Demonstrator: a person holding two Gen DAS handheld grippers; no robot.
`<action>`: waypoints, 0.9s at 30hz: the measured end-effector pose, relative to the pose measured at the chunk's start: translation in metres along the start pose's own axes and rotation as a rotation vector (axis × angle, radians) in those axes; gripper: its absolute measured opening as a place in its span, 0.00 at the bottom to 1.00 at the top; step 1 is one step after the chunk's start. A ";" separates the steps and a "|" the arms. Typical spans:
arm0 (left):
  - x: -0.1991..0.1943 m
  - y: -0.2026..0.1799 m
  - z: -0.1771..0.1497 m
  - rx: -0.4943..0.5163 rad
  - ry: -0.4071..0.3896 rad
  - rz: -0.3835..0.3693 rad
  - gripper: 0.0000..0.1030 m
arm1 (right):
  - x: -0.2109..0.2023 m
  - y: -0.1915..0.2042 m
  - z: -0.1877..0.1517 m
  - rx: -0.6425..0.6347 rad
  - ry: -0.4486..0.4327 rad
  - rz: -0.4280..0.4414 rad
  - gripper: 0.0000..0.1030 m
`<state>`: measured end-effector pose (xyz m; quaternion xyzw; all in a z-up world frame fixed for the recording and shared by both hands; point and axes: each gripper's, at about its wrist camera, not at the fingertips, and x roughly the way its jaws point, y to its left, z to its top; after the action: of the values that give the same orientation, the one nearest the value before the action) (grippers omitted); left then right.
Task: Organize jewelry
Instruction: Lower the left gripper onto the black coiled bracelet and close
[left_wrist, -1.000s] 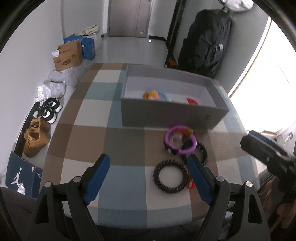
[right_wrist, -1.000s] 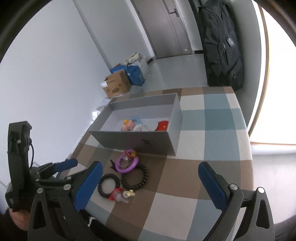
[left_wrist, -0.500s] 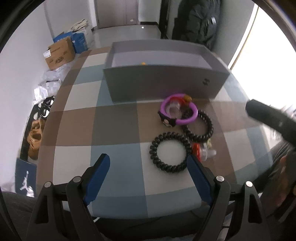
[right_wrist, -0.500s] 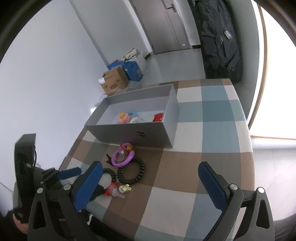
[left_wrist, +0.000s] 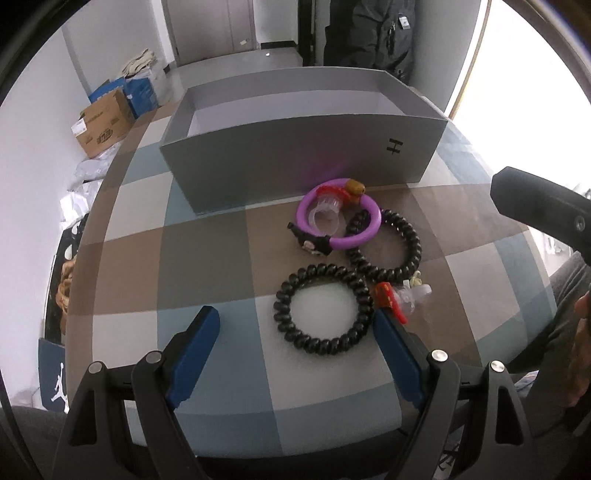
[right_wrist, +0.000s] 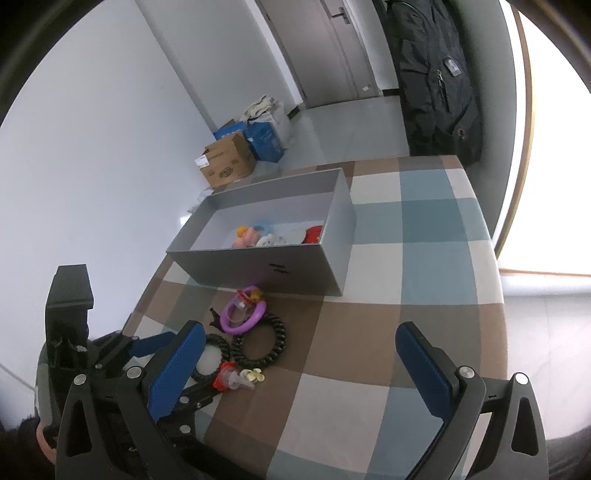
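A black spiral ring (left_wrist: 322, 308) lies on the checked table, just ahead of my open, empty left gripper (left_wrist: 297, 325), toward its right finger. A second black spiral ring (left_wrist: 391, 245) lies behind it, overlapped by a purple ring (left_wrist: 338, 216) with clear and brown pieces. A small red and clear clip (left_wrist: 400, 295) lies by the right finger. A grey open box (right_wrist: 273, 236) stands behind and holds several small coloured items (right_wrist: 273, 236). My right gripper (right_wrist: 299, 354) is open and empty above the table, right of the rings (right_wrist: 264, 341).
The table (left_wrist: 207, 254) has a brown, blue and white checked cloth with its front edge near me. Cardboard and blue boxes (right_wrist: 240, 155) sit on the floor to the left. A black coat (right_wrist: 436, 77) hangs at the back. Shoes lie on the floor at left.
My left gripper has moved forward and down toward the near black spiral ring, which now sits close between its fingers. The right gripper has held nearly still.
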<state>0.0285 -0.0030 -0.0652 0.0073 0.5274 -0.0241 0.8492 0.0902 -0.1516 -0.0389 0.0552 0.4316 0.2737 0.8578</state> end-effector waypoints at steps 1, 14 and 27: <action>0.000 0.000 0.001 0.008 -0.001 -0.006 0.80 | 0.000 -0.001 0.000 0.004 0.001 0.001 1.00; -0.008 -0.004 0.003 0.073 -0.007 -0.111 0.39 | 0.004 -0.003 0.001 0.011 0.012 -0.010 1.00; -0.023 0.022 0.009 -0.098 -0.032 -0.283 0.36 | 0.002 -0.002 -0.006 0.006 0.020 -0.052 1.00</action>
<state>0.0270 0.0194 -0.0411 -0.1090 0.5103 -0.1180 0.8449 0.0879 -0.1527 -0.0447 0.0439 0.4425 0.2506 0.8599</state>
